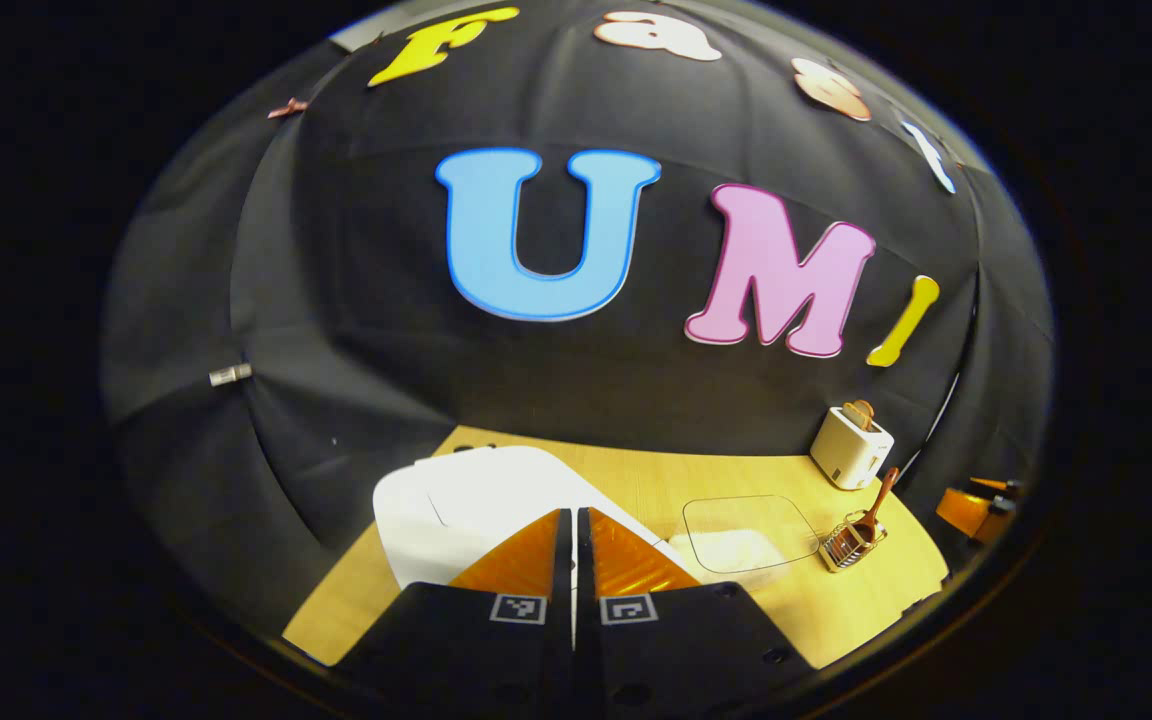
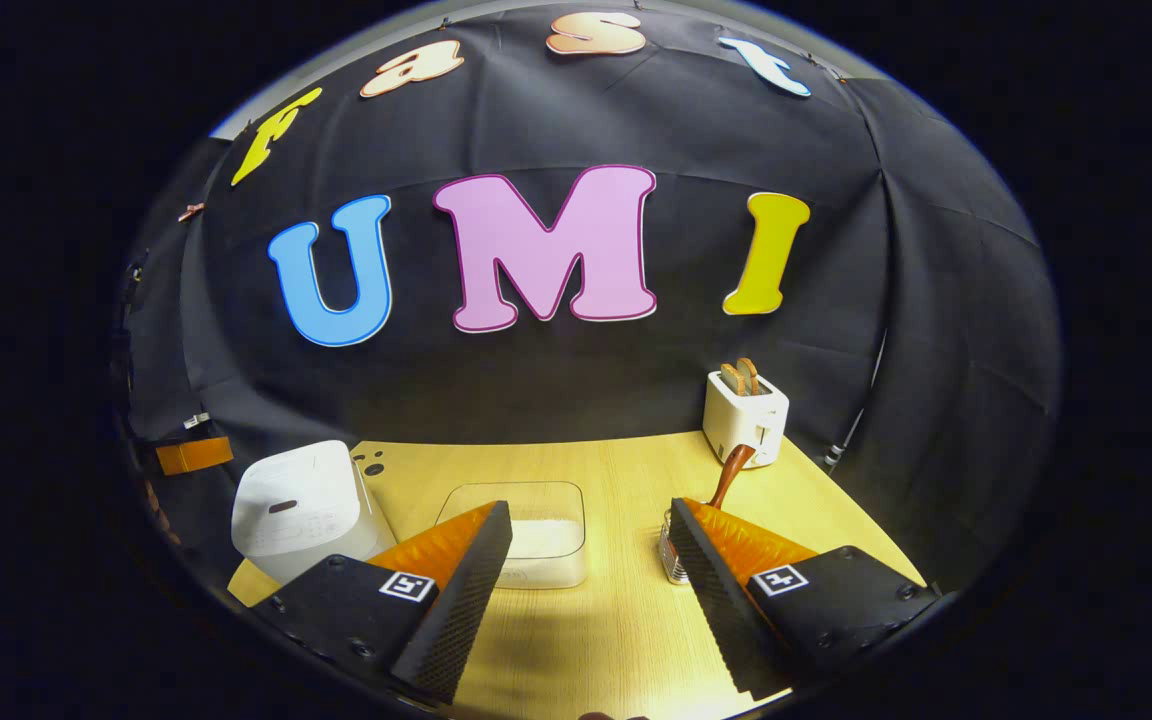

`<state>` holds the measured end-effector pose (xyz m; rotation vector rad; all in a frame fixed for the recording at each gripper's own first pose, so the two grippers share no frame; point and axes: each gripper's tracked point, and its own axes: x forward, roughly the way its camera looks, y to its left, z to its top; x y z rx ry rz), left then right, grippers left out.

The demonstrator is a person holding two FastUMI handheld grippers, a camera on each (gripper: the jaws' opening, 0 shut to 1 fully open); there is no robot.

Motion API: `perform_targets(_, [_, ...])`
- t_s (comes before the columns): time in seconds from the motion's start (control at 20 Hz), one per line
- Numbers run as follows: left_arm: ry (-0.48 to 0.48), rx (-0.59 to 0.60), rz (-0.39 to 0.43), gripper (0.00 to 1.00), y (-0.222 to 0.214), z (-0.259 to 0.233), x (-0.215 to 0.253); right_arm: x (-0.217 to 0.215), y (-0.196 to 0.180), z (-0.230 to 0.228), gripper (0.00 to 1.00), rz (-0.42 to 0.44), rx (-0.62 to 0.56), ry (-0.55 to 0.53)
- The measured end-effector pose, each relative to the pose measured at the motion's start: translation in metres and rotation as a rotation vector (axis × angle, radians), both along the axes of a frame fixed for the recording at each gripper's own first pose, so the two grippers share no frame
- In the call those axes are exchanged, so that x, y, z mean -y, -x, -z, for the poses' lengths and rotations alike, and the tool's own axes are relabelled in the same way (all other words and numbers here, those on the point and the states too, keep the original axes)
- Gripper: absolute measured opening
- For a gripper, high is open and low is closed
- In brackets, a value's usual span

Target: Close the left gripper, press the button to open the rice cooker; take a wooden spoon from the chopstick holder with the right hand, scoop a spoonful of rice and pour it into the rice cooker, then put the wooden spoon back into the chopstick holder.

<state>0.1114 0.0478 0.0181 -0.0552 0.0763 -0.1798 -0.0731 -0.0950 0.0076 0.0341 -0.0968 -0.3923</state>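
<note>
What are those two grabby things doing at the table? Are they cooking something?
They are just getting started. The left gripper is shut, with nothing between its fingers, and sits right over the white rice cooker, whose lid is down. The right gripper is open and holds nothing. The wooden spoon stands in the chopstick holder, and the rice sits in the clear container between them. A toaster with bread waits at the back of the table.

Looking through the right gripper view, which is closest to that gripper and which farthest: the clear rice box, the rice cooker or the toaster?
1. Clear rice box, straight ahead between the right gripper fingers.
2. Rice cooker, off to the left, lid shut.
3. Toaster, far back on the right by the wall.
</note>
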Motion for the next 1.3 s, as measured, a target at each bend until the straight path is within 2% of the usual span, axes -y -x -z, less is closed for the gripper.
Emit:
perform_targets(0.1, [0.04,-0.054,0.021,0.05,-0.015,0.012,-0.006,0.002,0.008,0.004,0.99,0.024,-0.004,0.0])
perform_targets(0.2, [0.011,-0.101,0.016,0.02,-0.03,0.026,-0.014,0.006,0.016,0.008,0.99,0.061,-0.01,0.0])
perform_targets(0.3, [-0.022,-0.151,0.019,0.05,-0.042,0.04,-0.017,0.011,0.02,0.011,0.99,0.096,-0.01,-0.018])
perform_targets(0.6, [-0.088,-0.221,0.066,0.05,-0.054,0.066,-0.008,0.004,0.032,0.033,0.99,0.145,-0.052,-0.042])
perform_targets(0.75, [-0.081,-0.238,0.07,0.05,-0.055,0.075,-0.006,-0.002,0.032,0.038,0.99,0.149,-0.059,-0.058])
perform_targets(0.9, [-0.091,-0.249,0.061,0.05,-0.054,0.079,-0.006,-0.007,0.033,0.037,0.99,0.156,-0.058,-0.027])
perform_targets(1.2, [-0.167,-0.255,0.042,0.06,-0.055,0.087,-0.006,-0.017,0.027,0.047,0.99,0.127,-0.071,-0.036])
perform_targets(1.3, [-0.161,-0.267,0.043,0.06,-0.056,0.086,-0.006,-0.018,0.028,0.044,0.99,0.125,-0.061,-0.029])
